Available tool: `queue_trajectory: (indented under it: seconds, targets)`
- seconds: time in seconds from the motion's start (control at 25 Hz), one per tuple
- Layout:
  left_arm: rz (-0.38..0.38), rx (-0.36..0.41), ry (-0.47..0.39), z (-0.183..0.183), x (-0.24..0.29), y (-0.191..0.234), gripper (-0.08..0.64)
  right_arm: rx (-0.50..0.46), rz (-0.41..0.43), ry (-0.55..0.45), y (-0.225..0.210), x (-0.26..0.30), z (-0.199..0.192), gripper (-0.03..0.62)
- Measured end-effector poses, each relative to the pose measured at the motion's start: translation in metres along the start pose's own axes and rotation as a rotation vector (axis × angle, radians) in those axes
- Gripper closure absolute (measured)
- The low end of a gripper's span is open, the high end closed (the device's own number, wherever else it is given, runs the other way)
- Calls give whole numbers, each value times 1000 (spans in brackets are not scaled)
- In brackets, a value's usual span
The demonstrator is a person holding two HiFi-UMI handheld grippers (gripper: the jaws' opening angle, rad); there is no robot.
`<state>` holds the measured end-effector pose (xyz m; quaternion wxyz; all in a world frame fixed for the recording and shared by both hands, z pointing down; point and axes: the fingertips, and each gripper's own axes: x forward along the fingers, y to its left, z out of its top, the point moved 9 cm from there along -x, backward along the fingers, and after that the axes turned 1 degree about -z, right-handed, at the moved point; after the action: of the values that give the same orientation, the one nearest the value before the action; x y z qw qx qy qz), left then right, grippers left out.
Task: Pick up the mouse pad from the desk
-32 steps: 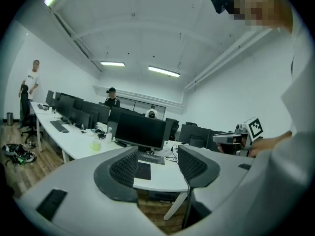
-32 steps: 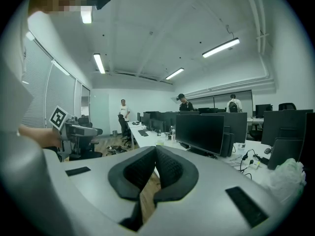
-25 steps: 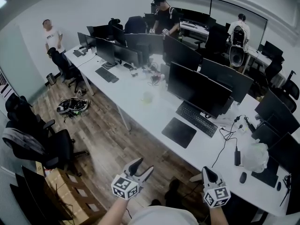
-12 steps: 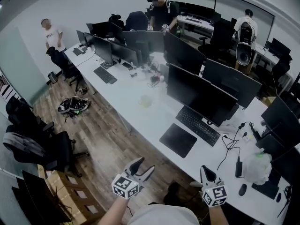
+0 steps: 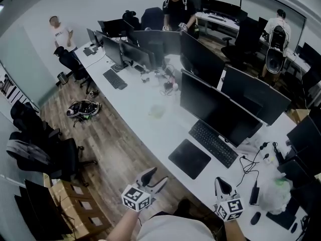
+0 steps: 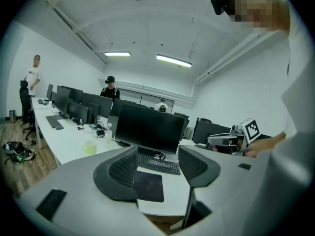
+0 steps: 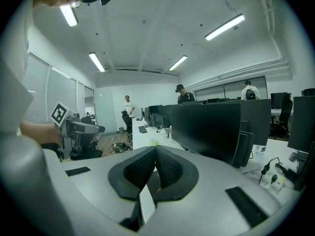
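Observation:
The black mouse pad (image 5: pixel 189 158) lies flat on the white desk (image 5: pixel 143 118), in front of a black keyboard (image 5: pixel 213 143). In the head view my left gripper (image 5: pixel 156 178) is held short of the desk's near edge, left of the pad, with its jaws open and empty. The left gripper view frames the mouse pad (image 6: pixel 147 186) between the open jaws of the left gripper (image 6: pixel 157 162), still some way ahead. My right gripper (image 5: pixel 219 183) hovers near the desk edge, right of the pad. In its own view the right gripper (image 7: pixel 155 150) is shut on nothing.
A large monitor (image 5: pixel 215 107) stands behind the keyboard, and a green cup (image 5: pixel 157 110) sits further left along the desk. Cables and a charger (image 5: pixel 254 195) lie to the right. Office chairs (image 5: pixel 47 154) and cardboard boxes (image 5: pixel 75 207) stand at the left. A person (image 5: pixel 175 11) stands at the far desks.
Both grippers have advanced toward the desk, and the mouse pad now sits closer to them in the head view. Neither gripper's jaws have visibly changed.

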<state>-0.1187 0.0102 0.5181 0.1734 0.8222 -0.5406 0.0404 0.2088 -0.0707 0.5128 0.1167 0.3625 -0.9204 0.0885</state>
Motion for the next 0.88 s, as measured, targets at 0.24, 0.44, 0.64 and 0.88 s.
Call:
queue_trajectory:
  seconds: [0.24,0.44,0.64,0.88]
  targets:
    - [20,-19,19,1,23,5,284,10,22,22,-21,20,-1,581]
    - [20,-29,43,-1,38,14,284,23,21,39,-31,34,-4,580]
    - [6,-34,82,-7,54,27,276,39,9,61,-33,49,-9,581]
    - [-24,9,143,-17,82,53,270,74,-39,70,-36,71,-20,581]
